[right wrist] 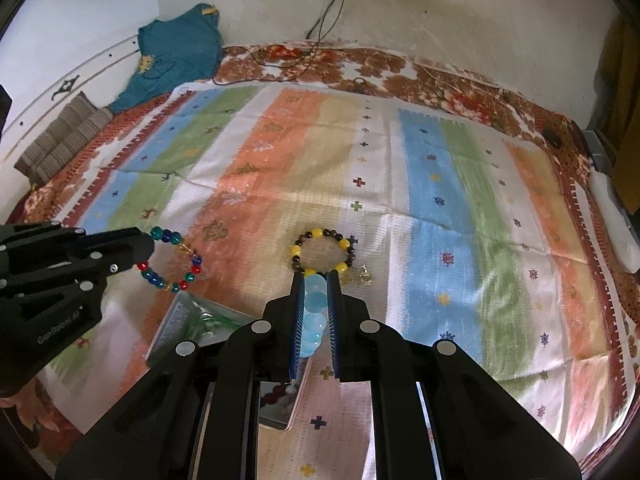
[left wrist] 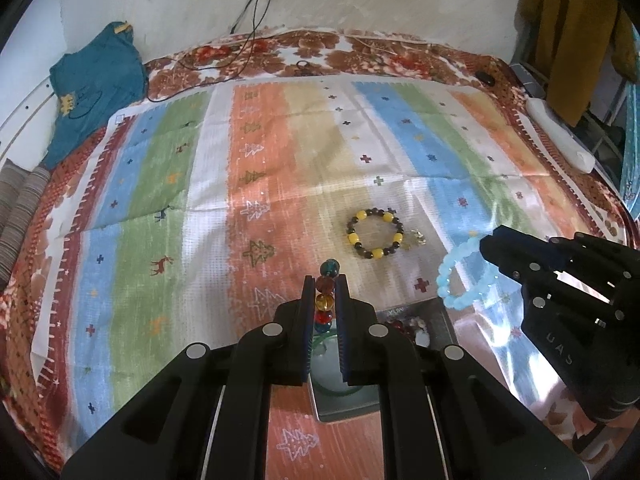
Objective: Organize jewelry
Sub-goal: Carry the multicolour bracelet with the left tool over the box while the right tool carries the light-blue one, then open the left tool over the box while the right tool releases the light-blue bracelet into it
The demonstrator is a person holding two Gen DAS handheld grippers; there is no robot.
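Observation:
My left gripper (left wrist: 325, 280) is shut on a multicoloured bead bracelet (left wrist: 325, 292), held edge-on above a metal tray (left wrist: 344, 404); the bracelet also shows as a ring in the right wrist view (right wrist: 176, 260). My right gripper (right wrist: 316, 280) is shut on a pale blue bead bracelet (right wrist: 314, 316), also seen in the left wrist view (left wrist: 460, 276). A yellow-and-dark bead bracelet (left wrist: 375, 234) lies on the striped cloth (left wrist: 200, 160) beyond both grippers, also in the right wrist view (right wrist: 322, 250). A small clear charm (right wrist: 365, 276) lies beside it.
The tray holds green and red jewelry (left wrist: 404, 326) and sits under both grippers (right wrist: 192, 320). A teal garment (left wrist: 96, 80), a striped cushion (right wrist: 64, 140), cables (left wrist: 248, 40) and a white object (left wrist: 560, 136) lie around the cloth's edges.

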